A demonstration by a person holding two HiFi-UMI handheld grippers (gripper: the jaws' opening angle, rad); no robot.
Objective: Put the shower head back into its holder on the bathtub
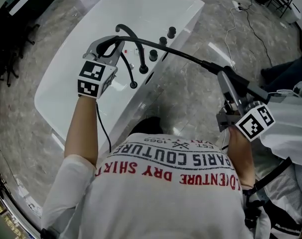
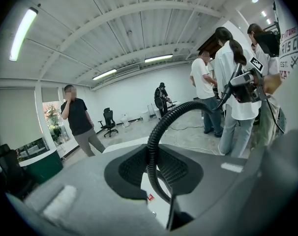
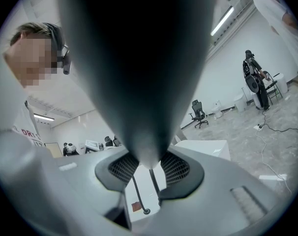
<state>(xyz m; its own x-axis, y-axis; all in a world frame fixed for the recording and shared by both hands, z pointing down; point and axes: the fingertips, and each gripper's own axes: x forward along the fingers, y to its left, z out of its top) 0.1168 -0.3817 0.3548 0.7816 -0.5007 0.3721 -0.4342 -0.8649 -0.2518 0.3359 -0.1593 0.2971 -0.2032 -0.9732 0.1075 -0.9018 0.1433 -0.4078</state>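
Note:
The white bathtub (image 1: 141,9) lies ahead of me, with several black fittings (image 1: 153,55) along its near rim. A black ribbed hose (image 1: 181,53) loops up from the rim. My left gripper (image 1: 116,41) is shut on it above the tub. In the left gripper view the hose (image 2: 159,132) runs up between the pads of the left gripper (image 2: 154,170). My right gripper (image 1: 226,81), out to the right of the tub, is shut on the dark shower head (image 1: 215,68). That shower head (image 3: 134,73) fills the upper middle of the right gripper view, clamped in the right gripper (image 3: 149,168).
The grey marbled floor (image 1: 191,98) surrounds the tub. Cables (image 1: 250,19) trail across it at the back right. A person in white (image 1: 290,128) stands close at my right. Several people (image 2: 208,82) stand beyond the tub, and one in black (image 2: 77,117) near an office chair (image 2: 108,119).

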